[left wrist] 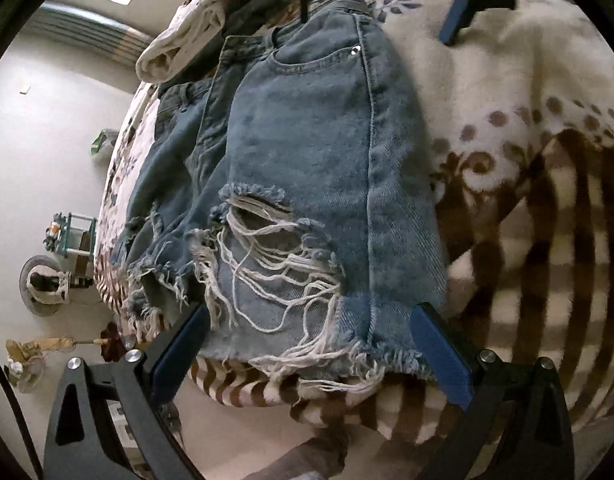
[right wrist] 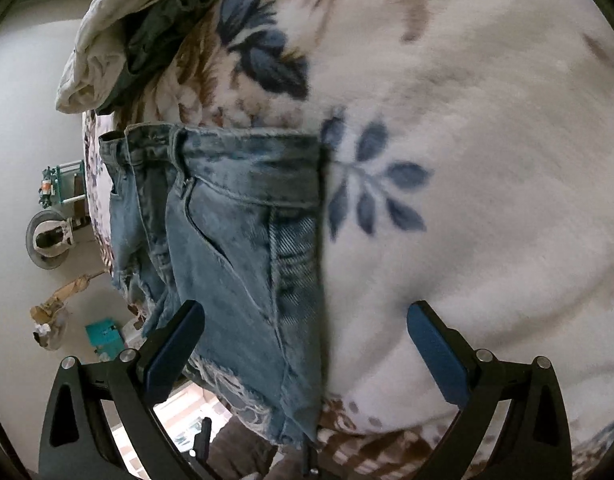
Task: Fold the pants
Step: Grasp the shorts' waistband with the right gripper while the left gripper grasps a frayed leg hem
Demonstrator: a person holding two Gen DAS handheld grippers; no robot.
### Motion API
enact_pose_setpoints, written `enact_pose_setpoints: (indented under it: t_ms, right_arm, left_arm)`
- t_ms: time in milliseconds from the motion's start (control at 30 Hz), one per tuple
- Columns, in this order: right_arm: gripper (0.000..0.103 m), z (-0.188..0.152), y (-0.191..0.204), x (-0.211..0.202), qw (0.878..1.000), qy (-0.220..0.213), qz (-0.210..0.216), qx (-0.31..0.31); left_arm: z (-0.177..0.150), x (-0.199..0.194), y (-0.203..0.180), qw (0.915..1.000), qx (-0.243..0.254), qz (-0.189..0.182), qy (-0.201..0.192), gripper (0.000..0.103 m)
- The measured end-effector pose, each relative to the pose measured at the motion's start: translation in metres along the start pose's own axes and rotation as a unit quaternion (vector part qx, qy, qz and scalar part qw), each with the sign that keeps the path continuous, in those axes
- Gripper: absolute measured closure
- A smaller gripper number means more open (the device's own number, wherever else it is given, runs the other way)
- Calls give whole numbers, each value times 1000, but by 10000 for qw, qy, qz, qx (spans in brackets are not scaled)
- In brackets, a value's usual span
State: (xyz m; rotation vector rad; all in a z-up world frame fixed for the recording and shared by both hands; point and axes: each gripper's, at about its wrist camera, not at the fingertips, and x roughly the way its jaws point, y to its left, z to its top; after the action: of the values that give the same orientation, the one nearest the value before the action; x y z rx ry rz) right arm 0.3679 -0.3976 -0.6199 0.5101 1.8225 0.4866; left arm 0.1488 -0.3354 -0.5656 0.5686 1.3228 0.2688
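Denim shorts lying on bed, long axis running waistband-to-hem. I'm hovering left hand-held gripper wide over frayed hem; right hand-held gripper wide, empty, straddling side seam.

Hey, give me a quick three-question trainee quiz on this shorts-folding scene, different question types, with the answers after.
1. True or false: the left tool is clamped shut on the denim shorts.
2. Multiple choice: the shorts' frayed hem lies A) at the blanket edge nearest the left tool, B) under the white cloth bundle, C) on the floor.
3. Fill in: in the right wrist view, the right tool stands ____ above the shorts' side edge.

Key: 1 false, it is open and holds nothing; 2 A; 3 open.
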Motion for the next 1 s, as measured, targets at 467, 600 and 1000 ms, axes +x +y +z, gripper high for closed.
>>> enact_pose_setpoints:
  t_ms: [467, 600, 1000]
  right_arm:
    - [11, 14, -8, 9, 9994, -208, 241, 128]
    - [56, 11, -9, 5, 9994, -305, 137, 7]
    - [85, 2, 11, -26, 9978, -630, 210, -11]
  left_arm:
    - [-14, 10, -11, 9979, 236, -598, 0, 52]
    - [-13, 1, -5, 9948, 282, -970, -121, 80]
    - [-1, -45, 62, 9893, -101, -1401, -405, 96]
